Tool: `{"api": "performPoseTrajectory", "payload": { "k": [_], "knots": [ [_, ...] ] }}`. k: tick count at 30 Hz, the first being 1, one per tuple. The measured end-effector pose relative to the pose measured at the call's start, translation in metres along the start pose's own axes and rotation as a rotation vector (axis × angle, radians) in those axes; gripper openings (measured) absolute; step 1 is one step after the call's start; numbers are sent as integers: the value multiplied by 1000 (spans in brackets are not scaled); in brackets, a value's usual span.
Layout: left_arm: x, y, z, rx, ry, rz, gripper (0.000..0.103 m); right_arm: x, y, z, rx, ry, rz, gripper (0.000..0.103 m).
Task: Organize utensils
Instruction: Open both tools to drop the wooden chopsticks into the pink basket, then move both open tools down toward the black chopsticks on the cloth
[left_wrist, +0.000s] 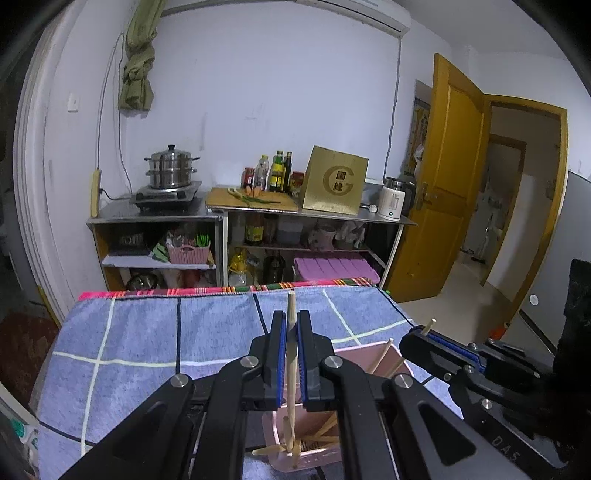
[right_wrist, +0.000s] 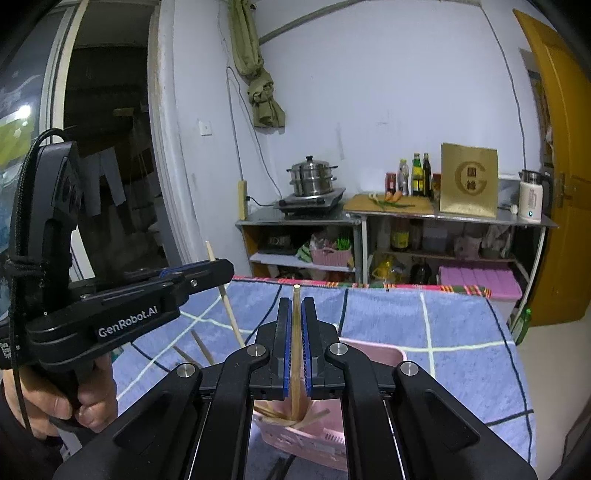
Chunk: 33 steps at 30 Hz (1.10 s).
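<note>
Chopsticks everywhere: left hand-held gripper (left_wrist: 291, 325) is clamped tight on one chopstick (left_wrist: 291, 314), right hand-held gripper (right_wrist: 295, 314) pinches another (right_wrist: 296, 332), both sticks poking down into the pink basket (right_wrist: 369, 354) sitting on the blue checked cloth (left_wrist: 147, 332).

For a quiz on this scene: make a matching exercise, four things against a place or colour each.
Things:
1. steamer pot
2. basket
3. door
4. chopstick

Matches:
A. pink
B. between the left gripper jaws
C. on the hob
D. yellow-brown

Pairs: 1-C, 2-A, 3-D, 4-B
</note>
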<state>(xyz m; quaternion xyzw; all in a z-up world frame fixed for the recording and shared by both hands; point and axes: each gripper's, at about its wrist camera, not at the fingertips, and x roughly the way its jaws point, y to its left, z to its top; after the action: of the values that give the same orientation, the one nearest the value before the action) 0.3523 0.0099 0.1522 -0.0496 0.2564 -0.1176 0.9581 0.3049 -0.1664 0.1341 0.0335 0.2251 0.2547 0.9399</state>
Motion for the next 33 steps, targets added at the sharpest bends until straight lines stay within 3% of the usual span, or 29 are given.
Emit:
{"api": "performPoseTrajectory", "payload": {
  "k": [3, 6, 9, 20, 27, 33],
  "knots": [
    [1, 1, -4, -5, 8, -3, 8, 1, 0, -2, -8, 14, 1, 5],
    [0, 2, -4, -9, 6, -3, 19, -1, 1, -3, -18, 13, -2, 11],
    [-5, 2, -4, -11, -3, -6, 22, -7, 1, -2, -19, 6, -6, 12],
    [-65, -6, -15, 4, -75, 9, 23, -57, 5, -6, -21, -56, -6, 13],
    [-108, -11, -53, -6, -98, 1, 29, -89, 4, -35, -2, -46, 9, 13],
    [-126, -14, -94, -12, -70, 14, 30, -105, 7, -65, -15, -10, 3, 13]
  ]
}}
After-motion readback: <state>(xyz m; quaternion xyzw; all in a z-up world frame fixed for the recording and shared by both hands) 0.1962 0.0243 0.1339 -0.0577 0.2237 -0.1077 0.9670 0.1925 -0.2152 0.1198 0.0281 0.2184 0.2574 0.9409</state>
